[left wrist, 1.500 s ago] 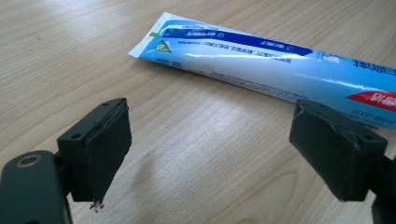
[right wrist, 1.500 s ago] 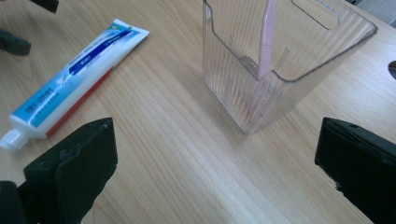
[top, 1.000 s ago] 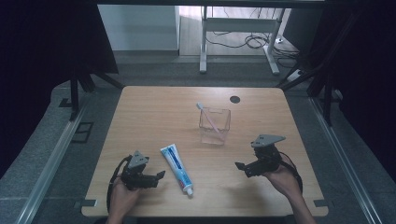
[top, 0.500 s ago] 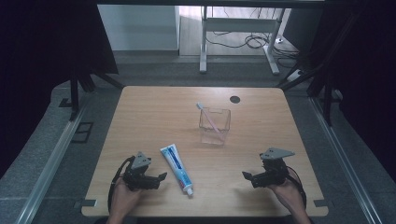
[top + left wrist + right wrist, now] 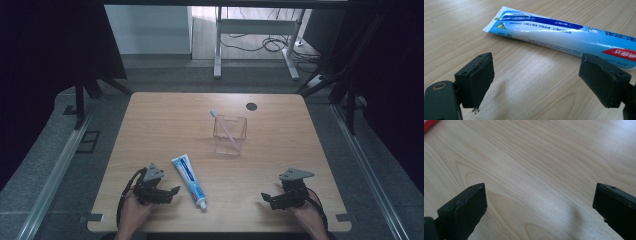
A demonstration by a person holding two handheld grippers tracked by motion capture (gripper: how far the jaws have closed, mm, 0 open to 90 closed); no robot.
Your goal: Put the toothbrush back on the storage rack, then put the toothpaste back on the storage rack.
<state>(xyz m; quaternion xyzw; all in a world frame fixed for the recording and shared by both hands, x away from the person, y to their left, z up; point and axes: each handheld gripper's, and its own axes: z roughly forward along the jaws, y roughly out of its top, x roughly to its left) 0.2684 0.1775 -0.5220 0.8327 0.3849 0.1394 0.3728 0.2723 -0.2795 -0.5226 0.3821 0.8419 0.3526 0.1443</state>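
A: Since a second ago the right gripper [image 5: 270, 200] has drawn back from beside the clear box to the near edge of the table [image 5: 165, 120]. The left gripper [image 5: 167, 194] has hardly shifted.

B: So what lies on the table, biggest first?

A: The clear box [image 5: 230, 136] stands past the middle, with a toothbrush [image 5: 223, 127] leaning inside it, head up. Nearer the person lies the toothpaste tube [image 5: 189, 180], flat, its cap toward the near edge, just beside the left gripper.

B: And the grippers themselves?

A: Both have their jaws spread wide and hold nothing. In the left gripper view the tube [image 5: 564, 37] lies across, just beyond the jaw tips, not touched. In the right gripper view there is bare wood between the jaws.

B: Which step is this, then?

A: I judge the brush is already placed and the tube comes next; the reach for it has not begun. The left gripper would need to ease forward until the tube's body sits between the jaws, close on it across its width, then lift and carry it toward the box.
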